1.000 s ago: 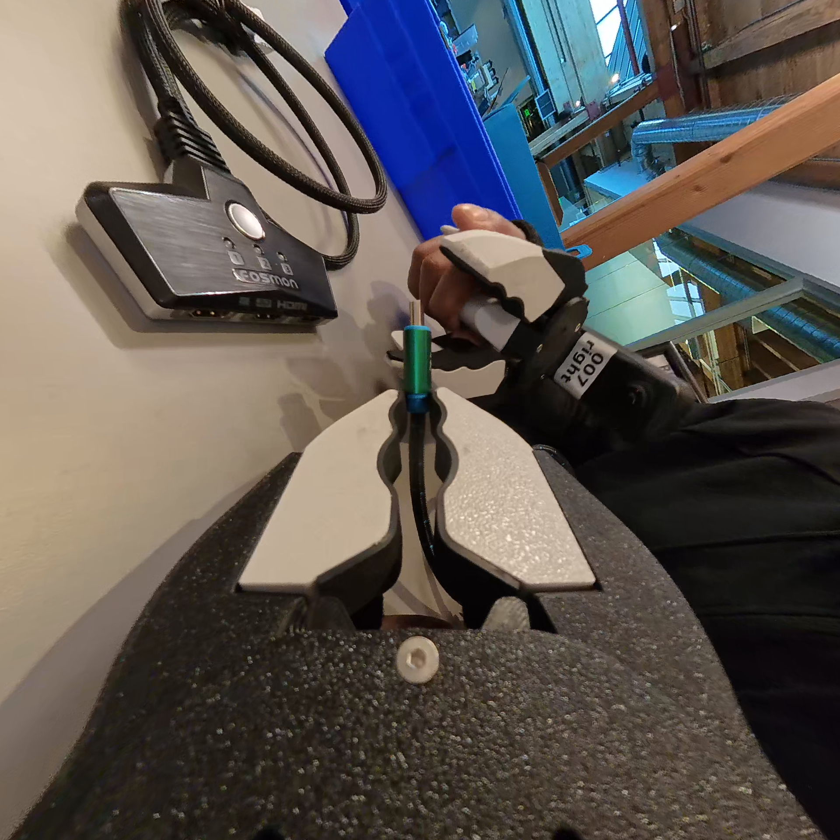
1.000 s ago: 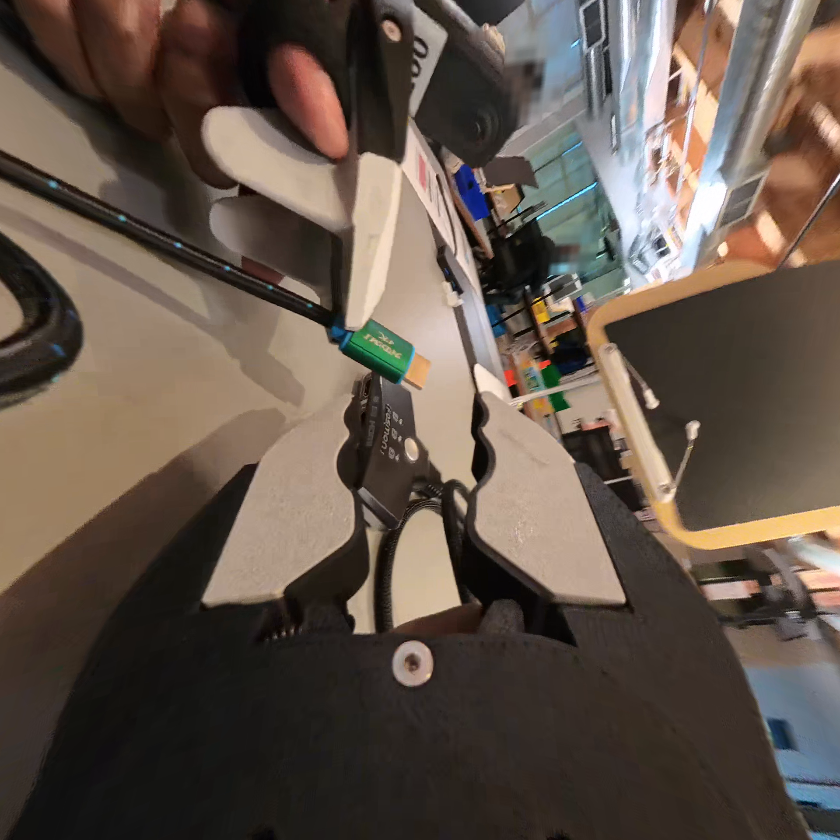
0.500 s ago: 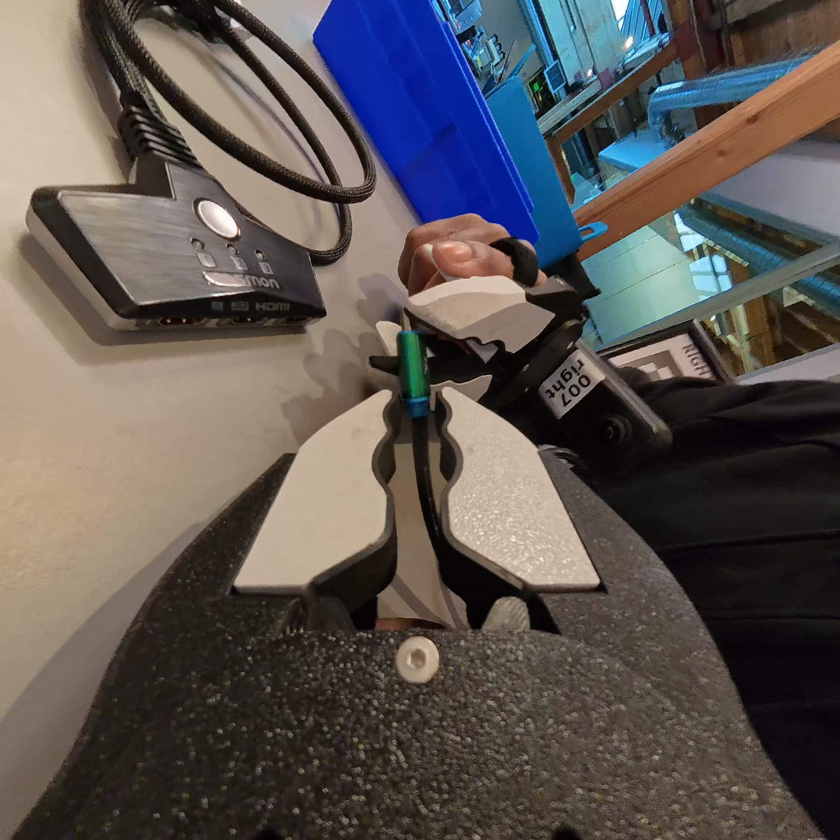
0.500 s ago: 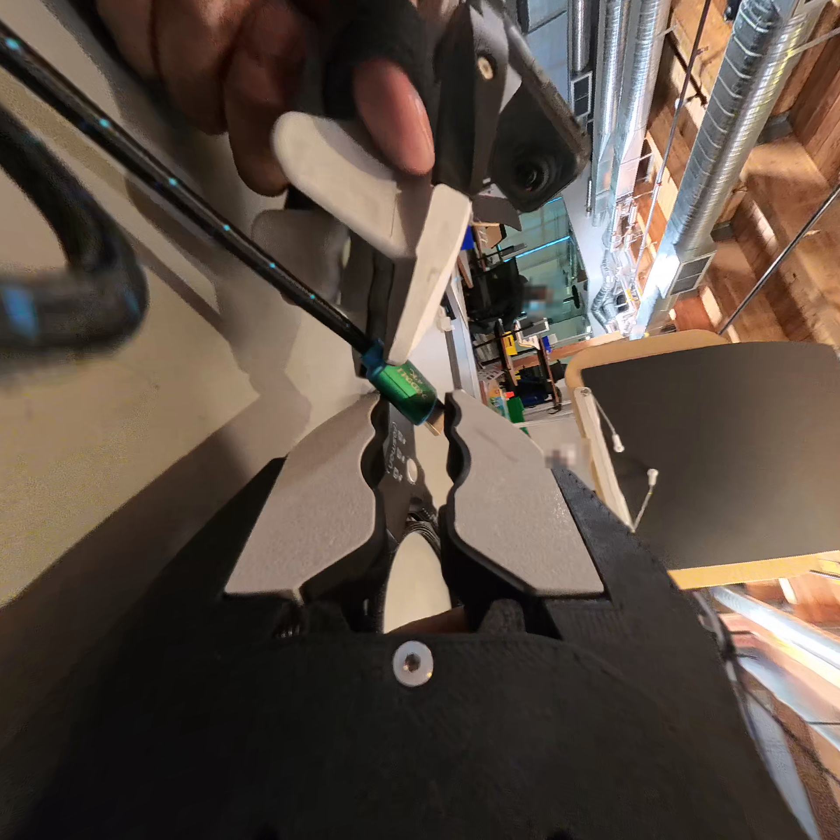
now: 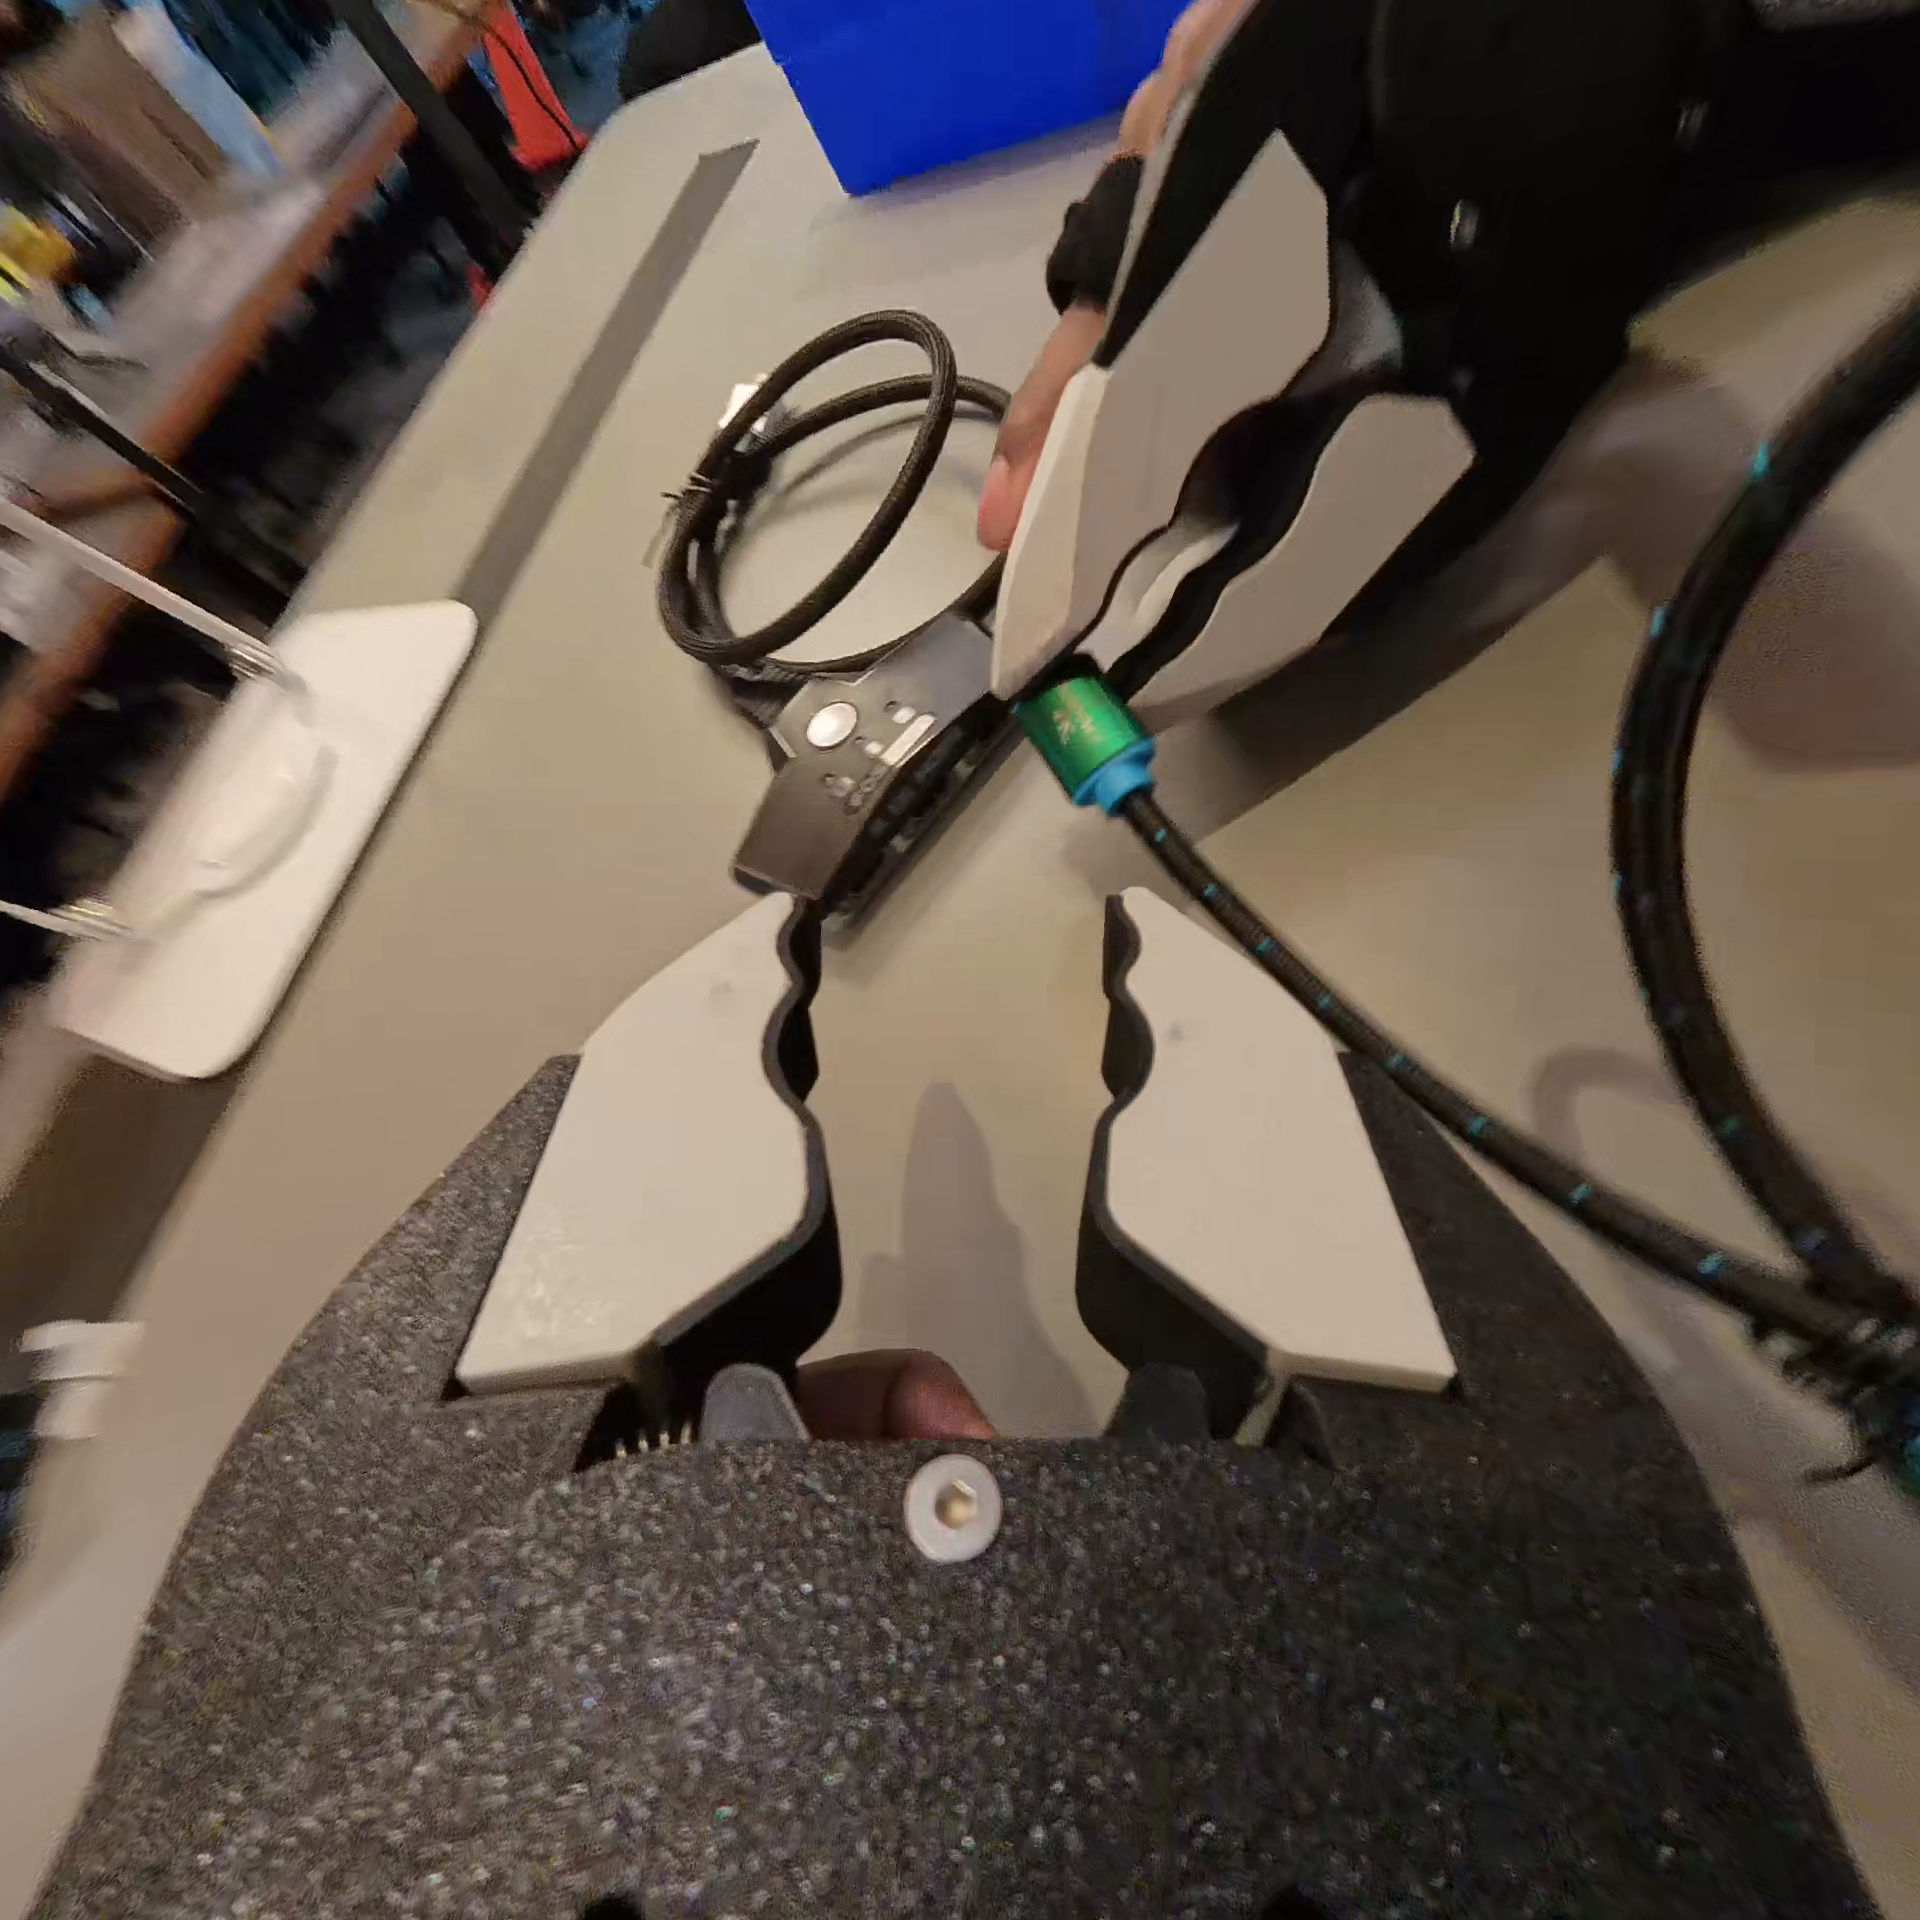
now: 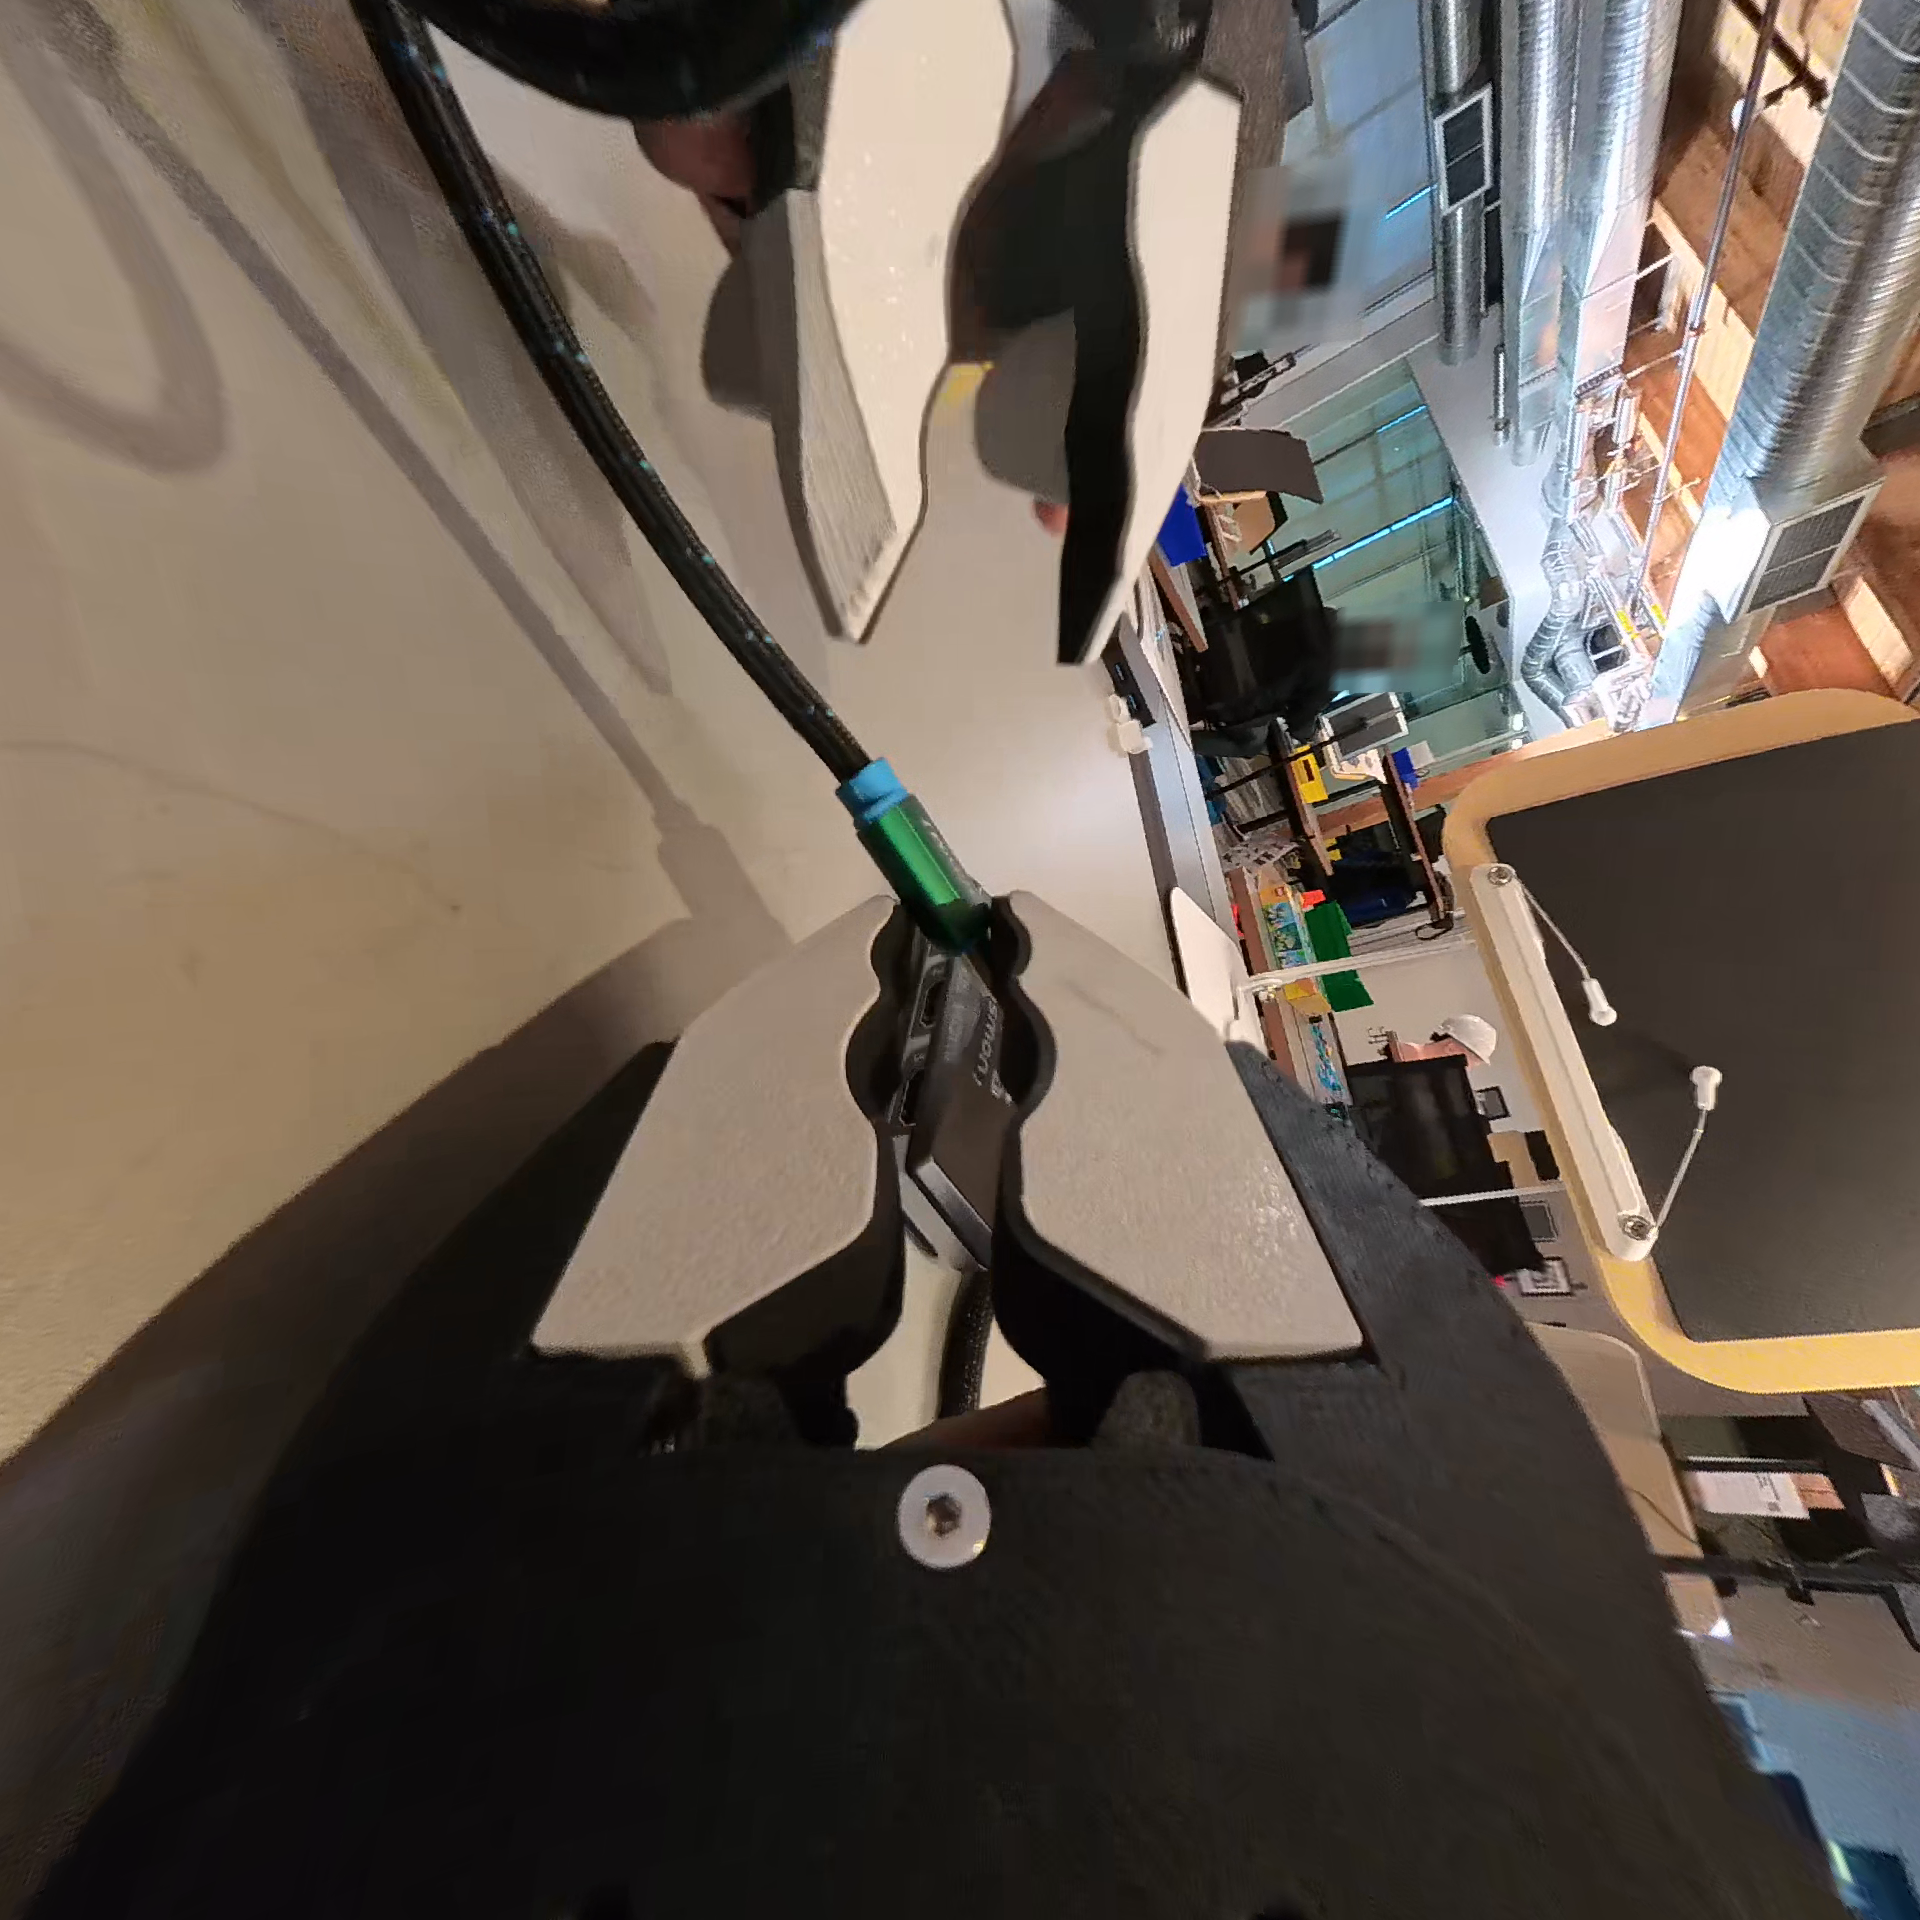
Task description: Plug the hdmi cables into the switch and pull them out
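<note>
The right gripper [image 6: 940,920] clamps the green plug [image 5: 1078,736] at the switch [image 5: 862,774] to steady it, while the left gripper [image 5: 956,909] hangs with jaws apart, holding nothing.

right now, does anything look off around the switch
Yes. The switch looks tipped up off the table, clamped in the right gripper, with the green plug at its port edge. The left gripper is open and empty.

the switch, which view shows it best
The left wrist view: the switch shows its top face, round button and port edge, with the green plug at it. In the right wrist view the right gripper, clamped around it, hides most of the switch.
</note>
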Tool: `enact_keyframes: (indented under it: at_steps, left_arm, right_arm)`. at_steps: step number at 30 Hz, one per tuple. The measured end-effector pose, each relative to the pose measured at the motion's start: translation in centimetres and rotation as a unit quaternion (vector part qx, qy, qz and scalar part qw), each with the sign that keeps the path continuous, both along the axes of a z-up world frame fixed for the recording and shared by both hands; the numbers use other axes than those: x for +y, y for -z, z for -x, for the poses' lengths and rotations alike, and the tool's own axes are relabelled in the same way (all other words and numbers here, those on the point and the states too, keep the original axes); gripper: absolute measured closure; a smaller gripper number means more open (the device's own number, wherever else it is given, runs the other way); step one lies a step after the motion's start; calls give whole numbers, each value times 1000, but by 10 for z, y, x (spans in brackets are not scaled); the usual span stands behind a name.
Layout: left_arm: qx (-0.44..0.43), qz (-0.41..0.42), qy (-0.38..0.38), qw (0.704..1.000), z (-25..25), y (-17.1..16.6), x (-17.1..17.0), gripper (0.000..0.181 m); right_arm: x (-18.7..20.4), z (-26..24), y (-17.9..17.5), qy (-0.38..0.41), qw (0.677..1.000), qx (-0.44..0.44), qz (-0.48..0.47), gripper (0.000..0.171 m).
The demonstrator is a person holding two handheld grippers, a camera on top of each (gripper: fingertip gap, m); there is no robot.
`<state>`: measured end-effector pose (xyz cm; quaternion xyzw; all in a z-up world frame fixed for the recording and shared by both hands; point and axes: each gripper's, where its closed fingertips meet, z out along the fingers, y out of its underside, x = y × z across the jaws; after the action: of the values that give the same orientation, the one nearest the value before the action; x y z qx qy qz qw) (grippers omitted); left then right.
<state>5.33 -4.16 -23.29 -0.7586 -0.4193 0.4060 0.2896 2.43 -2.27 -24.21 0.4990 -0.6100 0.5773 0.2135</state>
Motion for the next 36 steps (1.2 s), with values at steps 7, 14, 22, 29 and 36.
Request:
enact_keyframes:
  at_steps: [7, 14, 22, 29, 36]
  left_arm:
    - [71, 157, 23, 985, -13, 3, -27, 129]
    - [199, 292, 74, 932, 7, -10, 6, 131]
    - [246, 328, 116, 905, 9, -12, 30, 137]
    - [261, 325, 119, 901, 1, -22, 23, 140]
    - [268, 360, 131, 884, -3, -22, 19, 136]
  right_arm:
    - [-1, 1, -8, -8, 999, -47, -2, 157]
    - [-5, -9, -20, -22, 994, -103, -1, 157]
    - [-2, -17, -22, -41, 992, -117, -11, 156]
    - [3, -17, -26, -62, 988, -141, -22, 156]
    - [4, -15, -32, -71, 983, -166, -27, 157]
